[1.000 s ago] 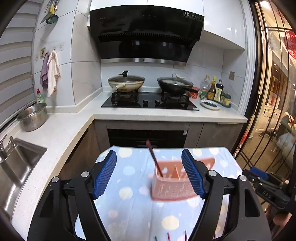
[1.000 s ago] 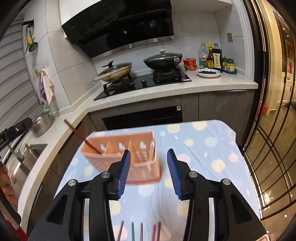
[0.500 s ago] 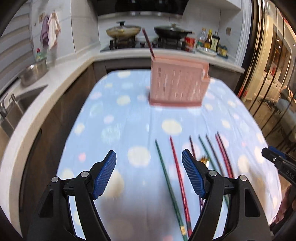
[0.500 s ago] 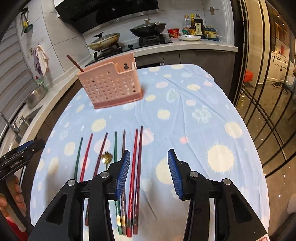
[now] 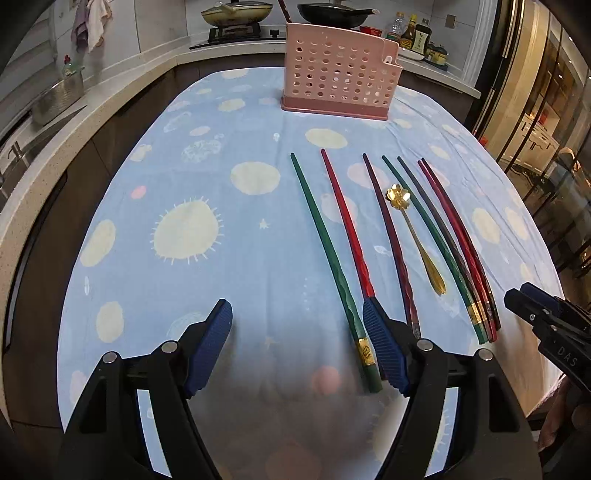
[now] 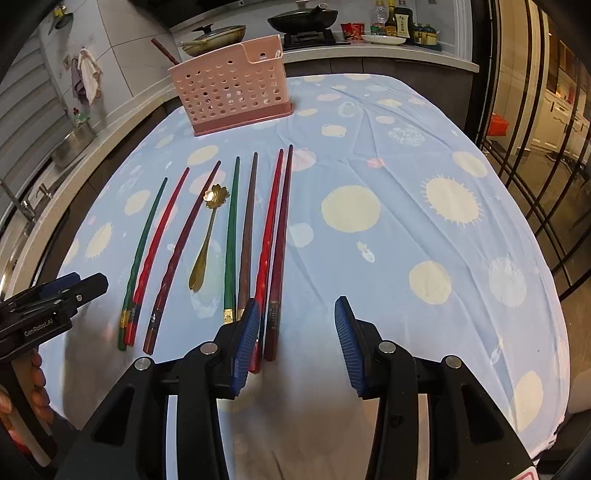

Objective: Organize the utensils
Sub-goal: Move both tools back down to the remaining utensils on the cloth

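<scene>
Several chopsticks lie side by side on the blue spotted tablecloth point(image 5: 192, 177), green point(image 5: 325, 251), red point(image 5: 347, 225) and dark ones, with a gold flower-headed spoon point(image 5: 413, 236) among them. A pink perforated utensil holder point(image 5: 338, 72) stands at the table's far end, one dark red chopstick point(image 6: 164, 51) sticking out of it. My left gripper point(image 5: 297, 314) hovers open low over the near ends of the green and red chopsticks, nothing between its fingers. My right gripper point(image 6: 295, 314) is open too, just right of the dark red pair point(image 6: 279, 236); its left finger point(image 6: 245, 339) overlaps their ends.
A kitchen counter with a stove, two pans point(image 6: 214, 35) and bottles point(image 6: 391, 16) runs behind the table. A sink and steel pot point(image 5: 59, 96) sit at the left. A glass door point(image 5: 546, 110) stands to the right. A hand holds the left gripper point(image 6: 22, 376).
Both grippers have dropped and tilted down from facing the stove and holder to hovering just above the row of chopsticks. The jaws stayed as wide as before.
</scene>
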Available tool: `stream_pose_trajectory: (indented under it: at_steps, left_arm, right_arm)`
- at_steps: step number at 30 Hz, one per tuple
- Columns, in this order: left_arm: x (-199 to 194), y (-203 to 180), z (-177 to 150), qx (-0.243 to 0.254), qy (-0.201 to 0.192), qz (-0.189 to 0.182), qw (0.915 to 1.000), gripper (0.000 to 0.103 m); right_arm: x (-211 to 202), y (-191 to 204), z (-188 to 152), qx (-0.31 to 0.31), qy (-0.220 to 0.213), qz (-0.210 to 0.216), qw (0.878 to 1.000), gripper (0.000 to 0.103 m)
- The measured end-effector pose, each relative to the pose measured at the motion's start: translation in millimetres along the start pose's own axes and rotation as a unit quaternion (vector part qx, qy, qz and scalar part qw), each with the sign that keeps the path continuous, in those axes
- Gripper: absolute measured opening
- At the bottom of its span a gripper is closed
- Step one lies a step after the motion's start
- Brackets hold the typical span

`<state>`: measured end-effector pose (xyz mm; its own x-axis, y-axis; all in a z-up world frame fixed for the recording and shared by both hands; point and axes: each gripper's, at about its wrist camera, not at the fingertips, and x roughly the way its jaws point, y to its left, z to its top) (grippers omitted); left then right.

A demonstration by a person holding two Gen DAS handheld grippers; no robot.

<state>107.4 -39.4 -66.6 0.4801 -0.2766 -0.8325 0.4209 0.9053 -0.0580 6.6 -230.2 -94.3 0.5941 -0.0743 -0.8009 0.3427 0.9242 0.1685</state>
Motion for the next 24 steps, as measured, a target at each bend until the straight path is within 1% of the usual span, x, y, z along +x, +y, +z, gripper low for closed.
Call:
stream_pose_trajectory:
  at_steps: [3,5,7,12,19,24]
  left_arm:
    - [0.6,-2.9,-3.0,0.001,0.004,-0.006,1.0,0.069]
    - [1.8,-5.1,-4.5,0.004,0.004,-0.003,1.0,0.069]
    - [4.0,-6.6,-6.1,0.005,0.007,-0.003,1.0,0.069]
    - [9.4,-9.1,-9.2,0.011,0.014,0.003,0.9998,0.068]
    - [18.6,-12.1,-13.5,0.014,0.027,0.002,0.9995,0.068]
    - [19.8,-12.8,-16.3,0.022,0.026,0.013,0.9993,0.068]
  right_arm:
    - [2.9,3.8,-3.1,-0.006,0.001,0.002,1.0,0.038]
    - [6.1,5.5,-3.5,-0.008,0.004,0.004,1.0,0.032]
    - [9.8,7.0,-4.4,-0.009,0.008,0.006,1.0,0.03]
    - [13.7,9.1,-5.5,-0.012,0.011,0.006,1.0,0.029]
    - [13.8,7.4,-5.2,-0.014,0.008,-0.002,1.0,0.029]
    - [16.3,2.5,-7.4,-0.014,0.012,-0.013,1.0,0.029]
